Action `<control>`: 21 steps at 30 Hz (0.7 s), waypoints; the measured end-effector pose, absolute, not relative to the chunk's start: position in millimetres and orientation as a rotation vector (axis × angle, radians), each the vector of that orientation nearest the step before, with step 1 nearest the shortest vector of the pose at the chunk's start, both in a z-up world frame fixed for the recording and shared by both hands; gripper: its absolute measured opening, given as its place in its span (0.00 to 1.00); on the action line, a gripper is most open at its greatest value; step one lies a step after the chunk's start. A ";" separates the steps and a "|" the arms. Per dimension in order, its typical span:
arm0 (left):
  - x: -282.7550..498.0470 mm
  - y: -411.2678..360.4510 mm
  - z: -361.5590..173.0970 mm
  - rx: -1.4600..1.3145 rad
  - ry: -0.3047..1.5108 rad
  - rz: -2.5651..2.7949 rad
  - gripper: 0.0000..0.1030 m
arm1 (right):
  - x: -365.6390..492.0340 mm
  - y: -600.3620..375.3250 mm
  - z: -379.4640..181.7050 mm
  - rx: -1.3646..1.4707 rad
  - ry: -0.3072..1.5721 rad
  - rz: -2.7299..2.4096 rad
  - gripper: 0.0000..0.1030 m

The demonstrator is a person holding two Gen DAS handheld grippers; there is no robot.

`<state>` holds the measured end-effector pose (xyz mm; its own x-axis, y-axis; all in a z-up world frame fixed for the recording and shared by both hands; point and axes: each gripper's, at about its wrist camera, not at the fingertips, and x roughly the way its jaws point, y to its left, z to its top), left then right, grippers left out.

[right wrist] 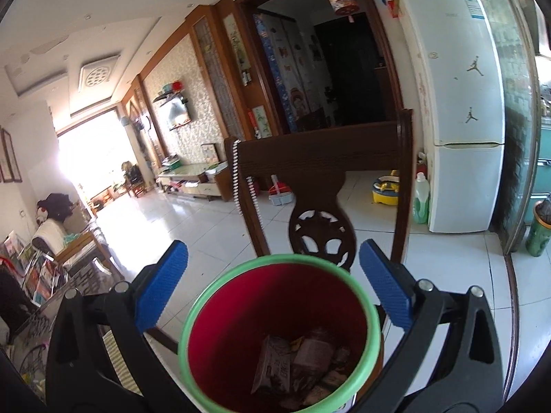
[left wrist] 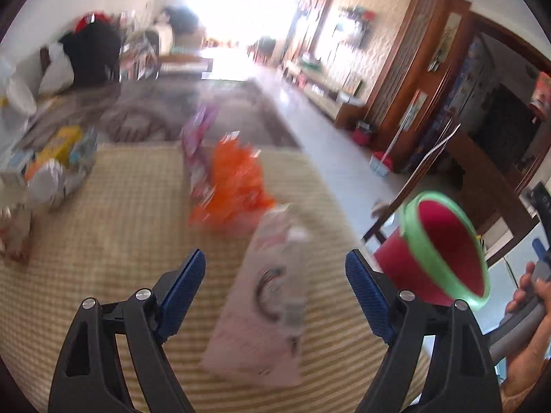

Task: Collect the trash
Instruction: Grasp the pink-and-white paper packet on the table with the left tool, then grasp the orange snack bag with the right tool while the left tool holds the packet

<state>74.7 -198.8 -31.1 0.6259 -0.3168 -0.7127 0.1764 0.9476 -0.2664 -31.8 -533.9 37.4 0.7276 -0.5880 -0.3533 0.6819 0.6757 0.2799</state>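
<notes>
My left gripper (left wrist: 275, 275) is open above a checked table mat (left wrist: 120, 223). A pale pink packet (left wrist: 265, 303) lies between and just beyond its blue fingers, blurred. An orange wrapper (left wrist: 237, 186) and a pink-purple packet (left wrist: 198, 144) lie farther off. A red bin with a green rim (left wrist: 444, 251) hangs at the right, tilted. In the right wrist view the bin (right wrist: 279, 330) sits between the blue fingers of my right gripper (right wrist: 272, 275); whether the pads touch it is hidden. Several crumpled wrappers (right wrist: 296, 364) lie inside.
A pile of boxes and packets (left wrist: 55, 161) sits at the mat's left edge. A dark wooden chair (right wrist: 320, 179) stands just beyond the bin. A white fridge (right wrist: 458, 103) is at the right, with tiled floor around. A hand (left wrist: 530, 289) holds the right gripper's handle.
</notes>
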 end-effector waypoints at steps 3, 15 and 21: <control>84.0 -196.0 -48.4 -0.208 0.924 -0.338 0.78 | -20.0 -516.6 38.3 0.374 0.274 -0.678 0.95; 97.5 -207.7 -95.7 -0.176 1.052 -0.360 0.46 | 34.4 -450.1 34.4 0.254 0.419 -0.455 0.95; 82.4 -170.1 -84.6 -0.214 1.010 -0.316 0.45 | 57.3 -407.7 31.6 0.226 0.478 -0.316 0.95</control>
